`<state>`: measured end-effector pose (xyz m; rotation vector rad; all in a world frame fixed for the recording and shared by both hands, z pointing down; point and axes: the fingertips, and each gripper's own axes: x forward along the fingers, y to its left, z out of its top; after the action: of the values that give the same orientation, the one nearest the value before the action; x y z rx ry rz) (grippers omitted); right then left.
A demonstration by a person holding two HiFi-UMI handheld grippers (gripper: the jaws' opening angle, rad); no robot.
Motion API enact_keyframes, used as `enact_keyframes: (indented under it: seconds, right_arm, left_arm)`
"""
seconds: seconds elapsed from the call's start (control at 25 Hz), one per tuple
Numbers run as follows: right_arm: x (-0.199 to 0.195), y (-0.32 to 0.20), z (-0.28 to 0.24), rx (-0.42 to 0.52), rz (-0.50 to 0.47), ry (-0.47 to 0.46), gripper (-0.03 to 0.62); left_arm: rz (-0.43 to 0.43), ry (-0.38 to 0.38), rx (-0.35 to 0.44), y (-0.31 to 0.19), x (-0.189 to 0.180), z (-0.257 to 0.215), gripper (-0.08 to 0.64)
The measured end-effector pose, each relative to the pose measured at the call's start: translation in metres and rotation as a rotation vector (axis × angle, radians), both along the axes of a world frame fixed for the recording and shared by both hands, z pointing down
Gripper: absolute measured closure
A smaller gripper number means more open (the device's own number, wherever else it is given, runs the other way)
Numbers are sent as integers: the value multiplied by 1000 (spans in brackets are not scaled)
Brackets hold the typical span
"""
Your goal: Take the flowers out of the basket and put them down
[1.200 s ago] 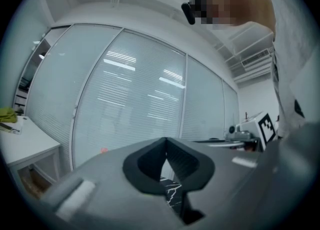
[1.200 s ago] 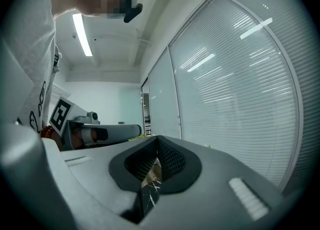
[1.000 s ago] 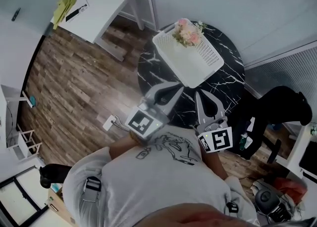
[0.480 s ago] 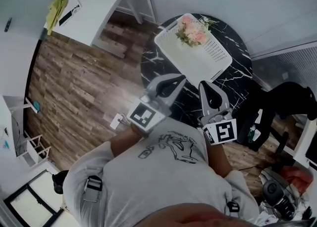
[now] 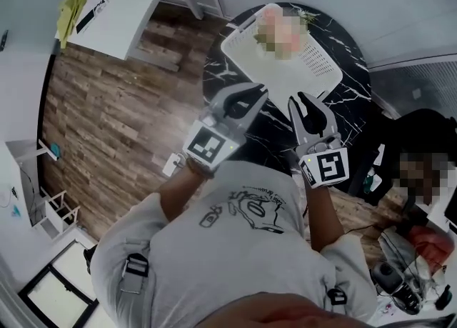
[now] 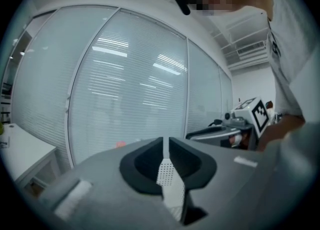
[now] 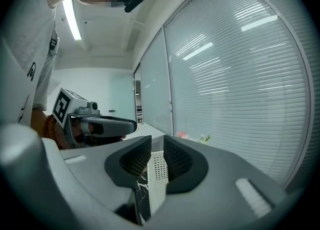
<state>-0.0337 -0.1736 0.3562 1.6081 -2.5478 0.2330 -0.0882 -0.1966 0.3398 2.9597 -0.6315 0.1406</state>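
On the round black marble table (image 5: pixel 343 111) the flowers (image 7: pixel 183 135) are still left at the far end of the white basket (image 5: pixel 239 51), while the left gripper (image 5: pixel 250 91) and right gripper (image 5: pixel 305 98), brought closer to it, are just being opened, nothing held, so the reach is judged only begun.

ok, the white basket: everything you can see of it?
The basket is white, rectangular and looks plastic, with side walls perforated in fine holes. It sits upright, turned at an angle, on the far part of the round black table with white marble veins. Pink flowers lie at its far end, and the rest of it is empty. Nothing else touches it.
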Motion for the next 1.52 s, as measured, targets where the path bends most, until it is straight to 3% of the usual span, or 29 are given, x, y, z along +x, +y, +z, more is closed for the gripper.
enact_keyframes:
  seconds: [0.2,0.56,0.96,1.52]
  right_arm:
    - [5,-22,24,-35,-14,19,475]
    - [6,-59,68,-124,-47,38,369]
    - [12,-94,127,-242,-87,34,267]
    - [24,-134,186,-322,-117,62,202]
  left_arm:
    - [38,-69,-14,-17,4,31,477]
    - [20,-148,-7,-62,5,65,448]
    - [51,-283,-29,-103,10,123,368]
    - [182,-492,-17,-137,23,187,276]
